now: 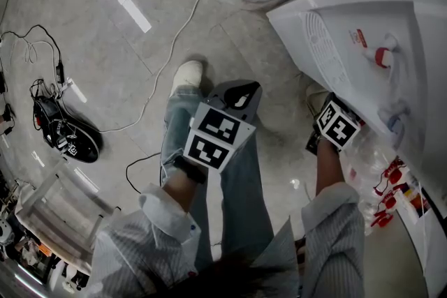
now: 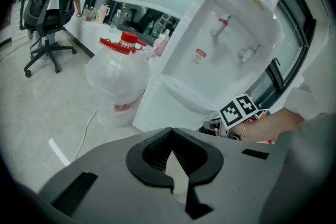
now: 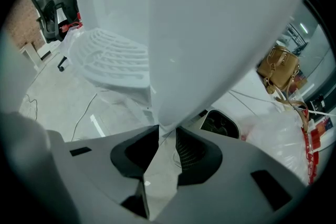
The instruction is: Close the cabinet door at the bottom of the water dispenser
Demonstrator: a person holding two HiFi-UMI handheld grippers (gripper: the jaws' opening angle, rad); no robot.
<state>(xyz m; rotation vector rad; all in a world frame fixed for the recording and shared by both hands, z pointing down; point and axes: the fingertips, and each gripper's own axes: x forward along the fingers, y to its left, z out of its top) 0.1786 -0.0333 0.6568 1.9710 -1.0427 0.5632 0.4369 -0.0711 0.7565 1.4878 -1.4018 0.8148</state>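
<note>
The white water dispenser [image 1: 349, 45] stands at the right in the head view, and its taps and bottle show in the left gripper view [image 2: 220, 39]. Its white cabinet door [image 3: 199, 34] fills the right gripper view. The door's lower edge comes down between the jaws of my right gripper [image 3: 167, 131], which are shut on it. In the head view only that gripper's marker cube [image 1: 337, 123] shows, close against the dispenser's base. My left gripper [image 1: 241, 95] hangs over my legs, away from the dispenser. Its tips [image 2: 171, 131] meet with nothing between them.
A plastic-wrapped water bottle with a red cap [image 2: 118, 76] stands left of the dispenser. A white cable [image 1: 167, 59] and a black device [image 1: 66, 132] lie on the floor. There is an office chair [image 2: 47, 2] at the far left and a brown handbag [image 3: 281, 68] beyond the door.
</note>
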